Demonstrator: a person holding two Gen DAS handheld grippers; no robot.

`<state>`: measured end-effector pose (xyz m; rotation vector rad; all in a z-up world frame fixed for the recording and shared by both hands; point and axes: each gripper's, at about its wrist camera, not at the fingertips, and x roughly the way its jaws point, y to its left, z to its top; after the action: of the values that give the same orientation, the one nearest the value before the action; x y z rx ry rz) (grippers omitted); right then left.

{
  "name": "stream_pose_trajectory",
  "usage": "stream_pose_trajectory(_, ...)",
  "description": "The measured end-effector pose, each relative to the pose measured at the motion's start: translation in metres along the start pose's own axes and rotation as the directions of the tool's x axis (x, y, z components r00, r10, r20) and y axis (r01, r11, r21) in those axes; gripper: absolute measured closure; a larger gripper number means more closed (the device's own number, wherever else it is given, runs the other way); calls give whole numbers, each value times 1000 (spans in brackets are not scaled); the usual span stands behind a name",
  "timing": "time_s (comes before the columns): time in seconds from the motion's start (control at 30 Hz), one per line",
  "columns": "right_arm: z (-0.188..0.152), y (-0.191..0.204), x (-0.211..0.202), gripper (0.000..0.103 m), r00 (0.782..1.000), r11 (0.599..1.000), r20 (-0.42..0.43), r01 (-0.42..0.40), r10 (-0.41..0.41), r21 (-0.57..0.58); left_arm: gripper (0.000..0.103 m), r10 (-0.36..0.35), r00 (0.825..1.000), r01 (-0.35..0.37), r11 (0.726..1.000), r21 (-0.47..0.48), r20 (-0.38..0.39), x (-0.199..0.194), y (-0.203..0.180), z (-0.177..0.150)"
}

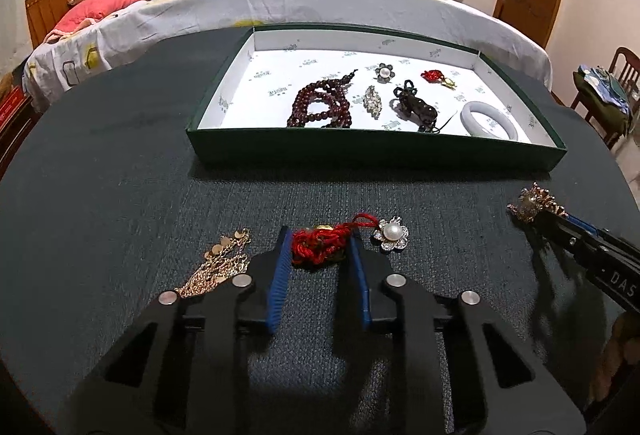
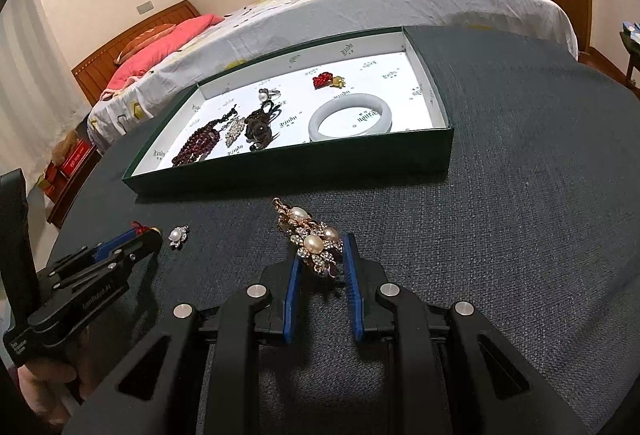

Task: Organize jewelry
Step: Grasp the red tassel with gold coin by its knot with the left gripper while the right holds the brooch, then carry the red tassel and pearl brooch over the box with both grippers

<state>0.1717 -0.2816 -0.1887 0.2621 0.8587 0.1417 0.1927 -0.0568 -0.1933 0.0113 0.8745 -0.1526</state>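
The red knotted cord charm lies on the dark table cloth, short of the green tray, directly between the blue pads of the left gripper. The jaws stand apart, bracketing the charm on both sides; whether the pads touch it cannot be told. The charm is judged soft, light and compressible, with a small gold piece partly buried in the cord; a pinch across the bulk of the knot should hold, while the thin loop would slip. Its long axis runs left to right and slightly away, the loop end pointing toward the pearl flower brooch just beside it on the right.

The right gripper likewise straddles the pearl and rhinestone brooch, jaws parted and not clamped. This piece is judged rigid, irregular and snag-prone; its long axis runs away toward the tray, the gilt end farthest off. A grip across the wide stone cluster appears soundest.

A gold chain lies left of the left gripper. The tray already holds dark red beads, a pale bangle and smaller pieces.
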Motion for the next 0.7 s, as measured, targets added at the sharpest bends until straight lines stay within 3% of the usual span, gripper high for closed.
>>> stream_pose_trajectory(0.2,0,0,0,82,1000,1000,1,0,0,0,80,-8,1000,8,1000,2,14,-2,-1,1)
stream_pose_trajectory(0.23,0,0,0,82,1000,1000,1,1,-1,-1,87,-6,1000,6,1000,7,21,-3,-1,2)
stream_pose_trajectory(0.7,0,2,-1,82,1000,1000,7,3,-3,-6,89,-7,999,7,1000,15,51,-14,0,3)
